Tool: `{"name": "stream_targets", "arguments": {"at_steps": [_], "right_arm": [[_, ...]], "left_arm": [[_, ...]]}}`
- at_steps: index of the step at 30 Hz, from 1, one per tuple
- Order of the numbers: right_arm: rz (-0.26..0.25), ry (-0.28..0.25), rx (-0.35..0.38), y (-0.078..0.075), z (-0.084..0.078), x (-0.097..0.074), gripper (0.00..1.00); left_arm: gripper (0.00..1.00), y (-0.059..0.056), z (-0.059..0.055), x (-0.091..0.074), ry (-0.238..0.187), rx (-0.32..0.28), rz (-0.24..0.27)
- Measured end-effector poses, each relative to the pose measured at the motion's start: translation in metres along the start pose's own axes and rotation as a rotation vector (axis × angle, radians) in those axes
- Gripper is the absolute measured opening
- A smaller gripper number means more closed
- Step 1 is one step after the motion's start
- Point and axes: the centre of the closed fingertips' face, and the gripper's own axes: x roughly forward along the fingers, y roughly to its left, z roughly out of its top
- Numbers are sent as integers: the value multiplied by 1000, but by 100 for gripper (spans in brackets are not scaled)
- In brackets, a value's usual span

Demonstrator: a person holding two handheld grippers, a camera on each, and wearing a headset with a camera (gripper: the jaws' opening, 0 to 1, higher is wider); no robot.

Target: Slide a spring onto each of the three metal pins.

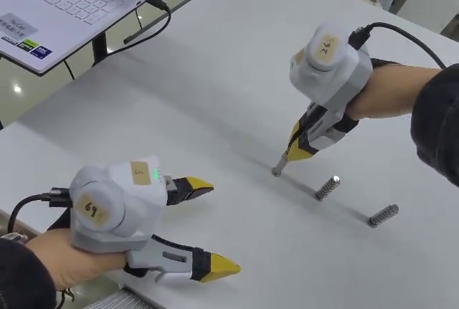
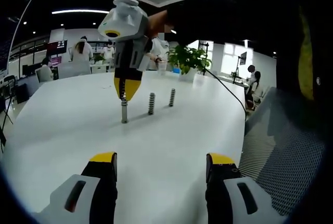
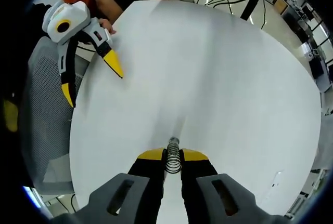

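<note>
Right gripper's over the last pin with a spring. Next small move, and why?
Probably ease the right gripper straight down. Its jaws are shut on the spring, lined up over the last pin, whose shaft below looks bare in the left gripper view. The other two pins already carry springs, and the open left gripper is well clear.

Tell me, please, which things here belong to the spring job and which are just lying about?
Job: right tongs, the spring they hold, third pin, two sprung pins, open left tongs.
Lying about: laptop, its cable, potted plant.
</note>
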Motion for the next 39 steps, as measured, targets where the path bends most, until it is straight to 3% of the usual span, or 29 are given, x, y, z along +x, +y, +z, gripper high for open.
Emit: {"name": "stream_targets", "arguments": {"at_steps": [22,39], "right_arm": [[-12,-3,16,6,1,29,9],[-19,-16,23,5,2,37,9]], "left_arm": [[65,2,0,-1,4,-2,0],[64,2,0,-2,8,-4,-2]]}}
